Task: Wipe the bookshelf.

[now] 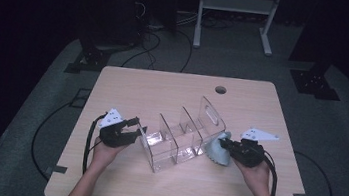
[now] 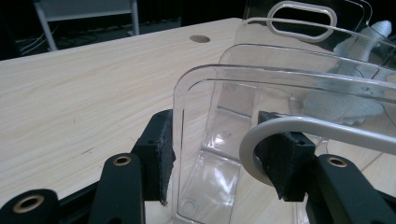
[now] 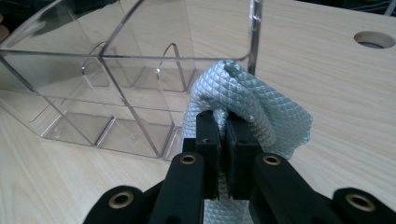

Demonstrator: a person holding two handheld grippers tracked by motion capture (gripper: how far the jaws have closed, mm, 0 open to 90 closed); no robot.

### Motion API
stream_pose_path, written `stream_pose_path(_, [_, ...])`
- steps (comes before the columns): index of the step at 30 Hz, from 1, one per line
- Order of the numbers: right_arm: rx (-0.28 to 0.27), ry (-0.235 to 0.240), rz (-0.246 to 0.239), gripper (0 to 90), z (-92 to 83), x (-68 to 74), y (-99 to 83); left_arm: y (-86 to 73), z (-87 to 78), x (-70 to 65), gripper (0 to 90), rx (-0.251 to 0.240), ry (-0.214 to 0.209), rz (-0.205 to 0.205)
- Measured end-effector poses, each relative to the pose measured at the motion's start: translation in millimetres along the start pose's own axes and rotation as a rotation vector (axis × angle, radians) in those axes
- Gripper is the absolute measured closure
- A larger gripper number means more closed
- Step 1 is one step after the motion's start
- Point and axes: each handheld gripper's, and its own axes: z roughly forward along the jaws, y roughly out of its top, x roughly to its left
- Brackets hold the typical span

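Plainly unlabelled clear organizer (image 1: pixel 182 139) pinched by left tool (image 1: pixel 139 130); right tool (image 1: pixel 223 145) clamps cloth (image 1: pixel 217 151).

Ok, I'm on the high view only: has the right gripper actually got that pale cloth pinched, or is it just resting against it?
Observer: Pinched. In the right gripper view, the right gripper has its jaws closed together on a fold of the cloth, which bunches up over the tips.
Operator: And where does the left one sit on the clear organizer?
Observer: The left gripper straddles its end: one pad lies against the outside of the curved wall of the clear organizer, the other sits inside, against a rim.
Operator: Anything in the compartments?
Observer: From the right gripper view, they look empty, with bare clear floors.
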Motion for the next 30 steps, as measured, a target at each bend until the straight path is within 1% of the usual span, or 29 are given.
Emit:
stream_pose_path(1, [-0.002, 0.002, 0.005, 85.2, 2.4, 0.0, -0.2, 0.0, 0.1, 0.2, 47.2, -0.001, 0.017, -0.002])
stream_pose_path(2, [-0.001, 0.010, 0.002, 85.2, 5.6, 3.3, -0.2, 0.1, 0.2, 0.4, 46.7, -0.001, 0.028, -0.003])
stream_pose_path(3, [0.004, 0.018, -0.006, 85.2, 7.4, 6.5, 0.0, 0.0, 0.6, 1.0, 45.2, -0.002, 0.037, -0.013])
stream_pose_path(5, [0.022, 0.041, -0.037, 85.2, 12.1, 17.1, 0.8, -0.4, 0.7, 2.0, 45.1, -0.005, 0.032, -0.023])
stream_pose_path(7, [0.029, 0.049, -0.058, 85.2, 14.1, 23.7, 2.1, 0.0, 0.1, 1.6, 47.4, -0.002, 0.036, -0.010])
stream_pose_path(9, [0.032, 0.037, -0.061, 85.2, 12.9, 20.8, 4.1, 0.0, -0.3, 1.7, 47.6, -0.001, 0.035, -0.007])
stream_pose_path(11, [0.014, 0.018, -0.030, 85.2, 10.3, 11.3, 5.4, 0.2, -0.5, 2.5, 47.6, -0.001, 0.037, -0.011])
stream_pose_path(13, [0.009, -0.043, -0.023, 85.2, 8.9, 2.5, 7.1, 0.0, -0.1, 2.9, 47.6, -0.004, 0.036, -0.015])
stream_pose_path(14, [0.001, -0.043, -0.002, 85.2, 10.3, -0.8, 7.8, 0.0, 0.0, 2.6, 47.6, -0.004, 0.036, -0.015])
stream_pose_path(16, [0.002, -0.035, -0.003, 85.2, 13.5, 1.4, 8.1, 0.0, 0.2, 2.8, 47.7, -0.005, 0.036, -0.015])
stream_pose_path(18, [0.012, -0.007, -0.013, 85.2, 17.8, 7.6, 8.4, 0.0, 0.1, 3.2, 47.7, -0.006, 0.038, -0.013])
stream_pose_path(20, [0.023, 0.041, -0.026, 85.2, 20.8, 16.0, 8.3, 0.1, 0.0, 3.0, 47.7, -0.004, 0.036, -0.010])
stream_pose_path(22, [0.034, 0.078, -0.057, 85.2, 22.2, 26.6, 8.9, 0.3, -0.2, 3.2, 47.7, -0.001, 0.035, -0.006])
stream_pose_path(23, [0.034, 0.076, -0.069, 85.2, 21.7, 28.9, 9.4, 0.5, -0.2, 3.5, 47.7, 0.000, 0.035, -0.007])
stream_pose_path(24, [0.033, 0.065, -0.080, 85.2, 20.2, 29.7, 9.8, 0.8, -0.3, 3.8, 47.6, 0.001, 0.037, -0.010])
stream_pose_path(25, [0.032, 0.050, -0.080, 85.2, 17.9, 27.9, 9.7, 1.4, -0.5, 3.9, 47.5, 0.005, 0.046, -0.012])
stream_pose_path(28, [0.016, 0.010, -0.028, 85.2, 11.5, 12.2, 5.9, 2.0, -0.5, 4.8, 47.2, 0.008, 0.053, -0.010])
stream_pose_path(30, [0.011, -0.013, -0.005, 85.2, 8.2, 3.5, 4.3, 2.1, 0.2, 4.8, 47.5, 0.006, 0.053, -0.012])
